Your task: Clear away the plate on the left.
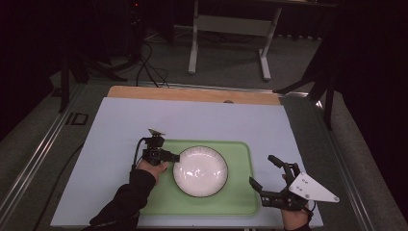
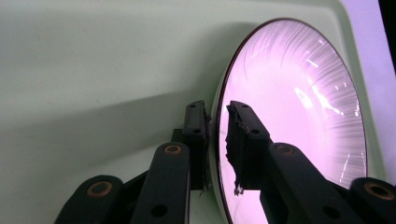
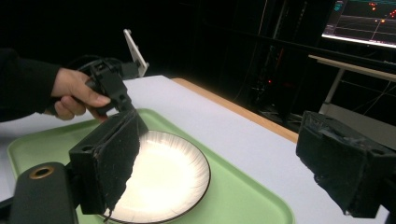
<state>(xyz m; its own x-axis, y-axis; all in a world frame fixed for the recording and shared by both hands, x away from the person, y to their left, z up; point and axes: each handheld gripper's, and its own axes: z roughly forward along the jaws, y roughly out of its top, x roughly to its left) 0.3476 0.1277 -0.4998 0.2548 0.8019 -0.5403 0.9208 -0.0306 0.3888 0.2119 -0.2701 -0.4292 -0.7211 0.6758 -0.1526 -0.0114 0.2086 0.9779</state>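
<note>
A white plate [image 1: 200, 171] with a thin dark rim lies in the middle of a green tray [image 1: 240, 197]. My left gripper [image 1: 177, 157] is at the plate's left edge. In the left gripper view, its jaws stand on either side of the plate [image 2: 299, 102] rim and my left gripper [image 2: 217, 121] is shut on it above the tray [image 2: 93, 70]. My right gripper [image 1: 261, 169] is open beside the tray's right edge, nothing between its jaws. The right gripper view looks past my open right gripper [image 3: 224, 158] at the plate [image 3: 163, 179], the tray [image 3: 243, 200] and the left gripper [image 3: 109, 84] in a hand.
The tray rests on a pale table cover [image 1: 192, 118] with a wooden strip [image 1: 192, 94] along the far edge. A desk frame [image 1: 231, 29] and cables stand on the floor beyond. A lit monitor [image 3: 364, 21] is at the upper right.
</note>
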